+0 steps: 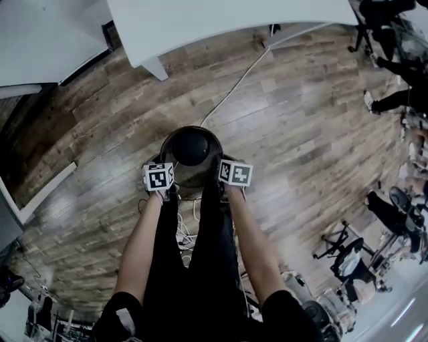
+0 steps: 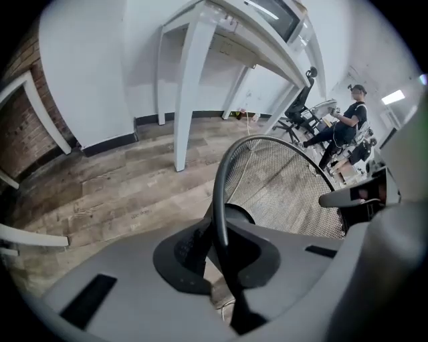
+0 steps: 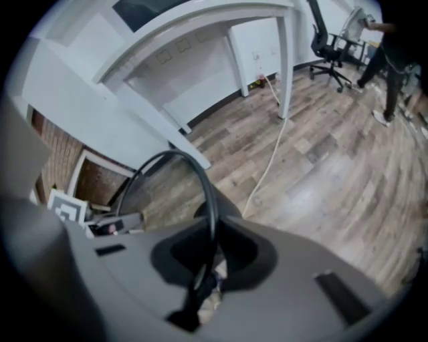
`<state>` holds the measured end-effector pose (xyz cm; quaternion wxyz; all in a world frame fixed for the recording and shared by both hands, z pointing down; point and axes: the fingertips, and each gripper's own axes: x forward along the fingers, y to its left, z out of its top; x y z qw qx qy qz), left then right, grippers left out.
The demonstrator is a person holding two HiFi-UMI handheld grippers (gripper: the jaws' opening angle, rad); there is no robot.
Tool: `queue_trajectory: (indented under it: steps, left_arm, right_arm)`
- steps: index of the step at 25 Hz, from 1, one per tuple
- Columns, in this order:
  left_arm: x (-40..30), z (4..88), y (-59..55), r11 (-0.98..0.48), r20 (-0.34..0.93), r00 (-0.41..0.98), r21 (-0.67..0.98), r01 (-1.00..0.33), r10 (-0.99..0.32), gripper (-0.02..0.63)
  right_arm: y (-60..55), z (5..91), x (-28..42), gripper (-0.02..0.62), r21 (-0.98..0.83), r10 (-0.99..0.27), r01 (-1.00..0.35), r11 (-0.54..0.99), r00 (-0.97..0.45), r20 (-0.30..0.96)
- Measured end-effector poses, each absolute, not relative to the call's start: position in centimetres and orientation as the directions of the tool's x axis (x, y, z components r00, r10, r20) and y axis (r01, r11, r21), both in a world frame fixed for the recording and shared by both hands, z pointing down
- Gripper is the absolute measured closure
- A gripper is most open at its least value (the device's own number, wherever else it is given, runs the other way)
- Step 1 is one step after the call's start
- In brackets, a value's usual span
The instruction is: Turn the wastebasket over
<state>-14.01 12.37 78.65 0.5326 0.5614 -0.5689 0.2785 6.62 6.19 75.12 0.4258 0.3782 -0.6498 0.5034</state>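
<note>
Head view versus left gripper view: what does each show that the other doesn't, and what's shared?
Head view only: the person's arms, and the left gripper and right gripper on opposite sides of the wastebasket. Left gripper view only: jaws shut on the rim, and the mesh wall. Shared: wastebasket, wood floor, white table.

White table (image 1: 221, 20) over wood-plank floor (image 1: 301, 133), white cable (image 1: 234, 85) trailing across it. Office chair (image 3: 326, 41) farther off, brick wall (image 2: 33, 143) beside the table
</note>
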Motion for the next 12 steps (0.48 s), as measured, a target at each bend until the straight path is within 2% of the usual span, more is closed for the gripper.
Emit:
queue_trajectory:
  steps: [12]
  left_arm:
    - [0.1, 78.3, 4.3, -0.023, 0.926, 0.219, 0.223, -0.975, -0.309, 0.568]
  right_arm:
    - [4.4, 75.6, 22.0, 0.545, -0.359, -0.179, -0.932, -0.048, -0.345, 0.921]
